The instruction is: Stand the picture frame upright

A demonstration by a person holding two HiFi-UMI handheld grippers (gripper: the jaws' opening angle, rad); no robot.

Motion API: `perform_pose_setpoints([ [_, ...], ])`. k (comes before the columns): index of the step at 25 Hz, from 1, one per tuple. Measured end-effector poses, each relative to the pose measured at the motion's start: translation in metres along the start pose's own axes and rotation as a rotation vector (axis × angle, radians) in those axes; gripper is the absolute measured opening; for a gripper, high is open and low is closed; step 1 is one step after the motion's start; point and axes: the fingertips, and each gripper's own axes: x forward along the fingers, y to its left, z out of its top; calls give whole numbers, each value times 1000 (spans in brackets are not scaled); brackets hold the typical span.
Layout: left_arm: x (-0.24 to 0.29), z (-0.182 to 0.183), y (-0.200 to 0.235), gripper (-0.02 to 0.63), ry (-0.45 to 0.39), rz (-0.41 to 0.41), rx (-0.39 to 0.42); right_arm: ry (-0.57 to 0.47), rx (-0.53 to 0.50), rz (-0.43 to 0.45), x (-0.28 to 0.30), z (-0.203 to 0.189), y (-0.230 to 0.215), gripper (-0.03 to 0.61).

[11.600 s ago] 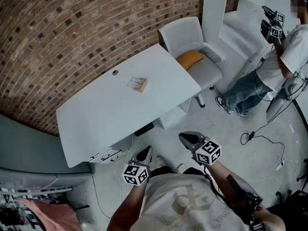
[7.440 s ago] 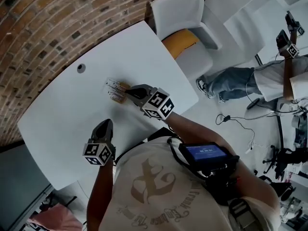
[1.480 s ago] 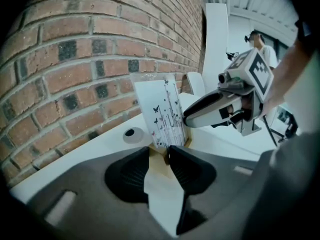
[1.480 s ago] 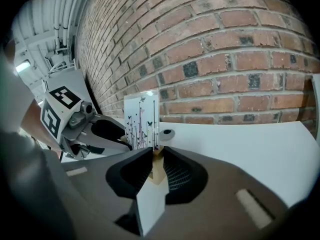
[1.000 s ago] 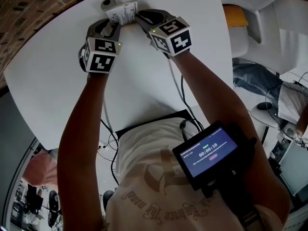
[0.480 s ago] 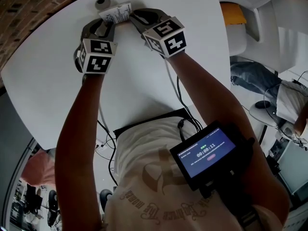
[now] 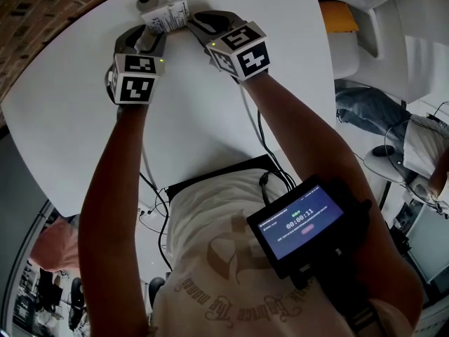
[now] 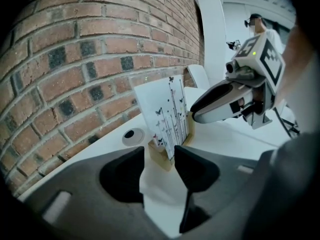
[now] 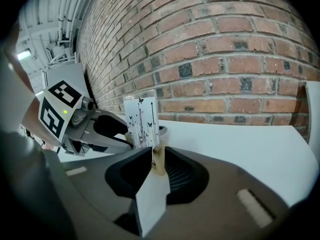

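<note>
Pale wood fills the gap between the jaws of the right gripper [image 9: 158, 160]: they are clenched on one end of the block that forms the base of the picture frame [image 9: 141, 118]. The left gripper [image 8: 159, 160] meets the same block from the other side. Its 2 jaws stand apart, one on each side of the wood, and a sliver of table shows between the left-hand jaw and the block, so that gripper is released rather than pinching.

The frame stands on its base with its white card rising upright out of the wood. The card is printed with thin black stems and small butterflies. From above, the 2 grippers converge on it from left and right, each carrying its cube of square markers, with the person's bare forearms stretched forward behind them.

The frame sits at the far end of the white table [image 7: 210, 111], close to the edge that runs along the brick wall [image 9: 225, 49]. Just beside it, toward the wall, is a round grey cap [image 7: 146, 0] set in the tabletop.

A small screen [image 7: 302, 220] hangs at the person's chest. To the right of the table stands a white chair [image 7: 361, 44] with a yellow cushion [image 7: 342, 12]. A second person [image 8: 261, 29] stands well off in the room.
</note>
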Motion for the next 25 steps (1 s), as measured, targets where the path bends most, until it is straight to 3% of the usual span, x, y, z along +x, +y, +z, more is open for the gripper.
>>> perform_pose_setpoints([
  [13,-10,-11,-12,184,-44,-53,-145,-33,32,-11,-9,-7,-5,71],
  [25,-113,-2,-22,95,-177,-37,-223,-111,1,11,-83,22,49,29],
])
